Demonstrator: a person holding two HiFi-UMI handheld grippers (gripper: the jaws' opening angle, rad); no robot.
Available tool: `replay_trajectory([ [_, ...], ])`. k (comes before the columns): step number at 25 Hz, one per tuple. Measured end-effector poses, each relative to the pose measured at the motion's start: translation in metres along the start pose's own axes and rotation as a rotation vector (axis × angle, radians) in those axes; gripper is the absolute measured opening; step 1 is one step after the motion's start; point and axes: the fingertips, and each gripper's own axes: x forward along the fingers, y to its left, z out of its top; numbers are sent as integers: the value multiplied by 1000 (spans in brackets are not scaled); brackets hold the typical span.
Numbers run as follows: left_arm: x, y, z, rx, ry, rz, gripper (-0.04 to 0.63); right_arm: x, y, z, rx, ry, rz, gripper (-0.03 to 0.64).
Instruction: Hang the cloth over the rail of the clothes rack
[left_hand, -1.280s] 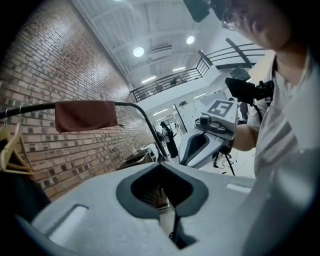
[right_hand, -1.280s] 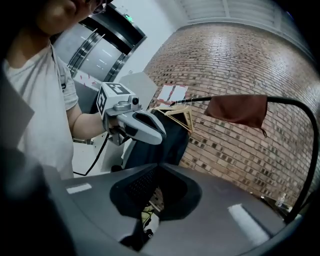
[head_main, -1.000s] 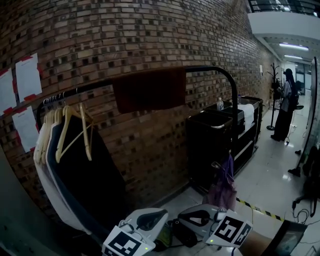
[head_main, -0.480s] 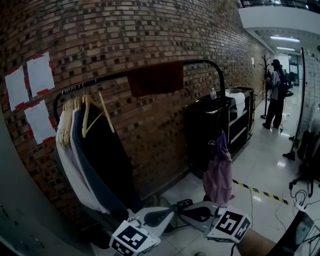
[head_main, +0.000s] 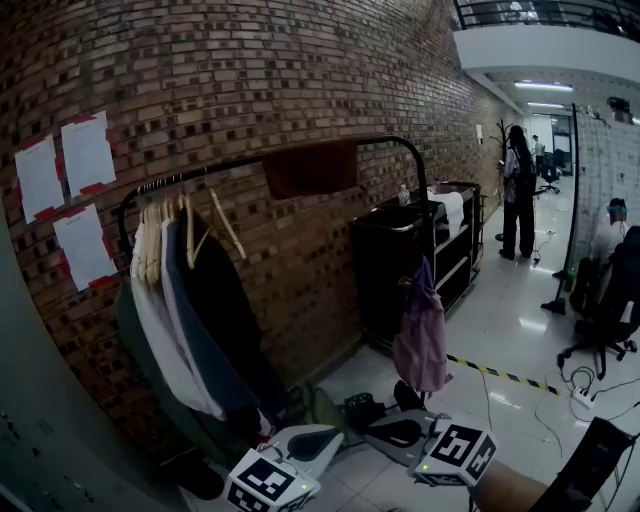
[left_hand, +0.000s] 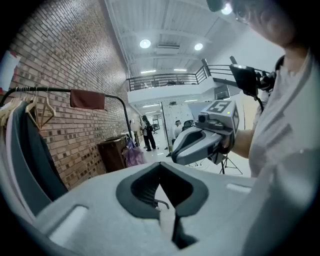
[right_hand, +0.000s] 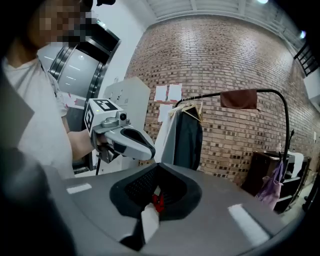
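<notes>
A dark red cloth hangs draped over the black top rail of the clothes rack, near its right end. The cloth also shows in the left gripper view and in the right gripper view. My left gripper and right gripper are held low at the bottom of the head view, well away from the rack. Both are shut with nothing between the jaws. Each gripper view shows the other gripper: the right one and the left one.
Coats on wooden hangers fill the rack's left end. A black cart stands to the rack's right, with a purple garment hanging at its front. Papers are stuck on the brick wall. A person stands down the corridor; an office chair is at right.
The head view has backed away from the rack, which now looks smaller and farther off. Both grippers stay low and shut.
</notes>
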Motion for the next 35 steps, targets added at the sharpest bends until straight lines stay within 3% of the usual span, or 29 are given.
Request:
replay_trajectory([
  [9,-12,-15,-6,-17,-7,-30,2,-5,11,-1,47,9,-32,0],
  [35,-11,-38,-3,-18,3,-35,2,-24,23,-10,40,8,-34,0],
])
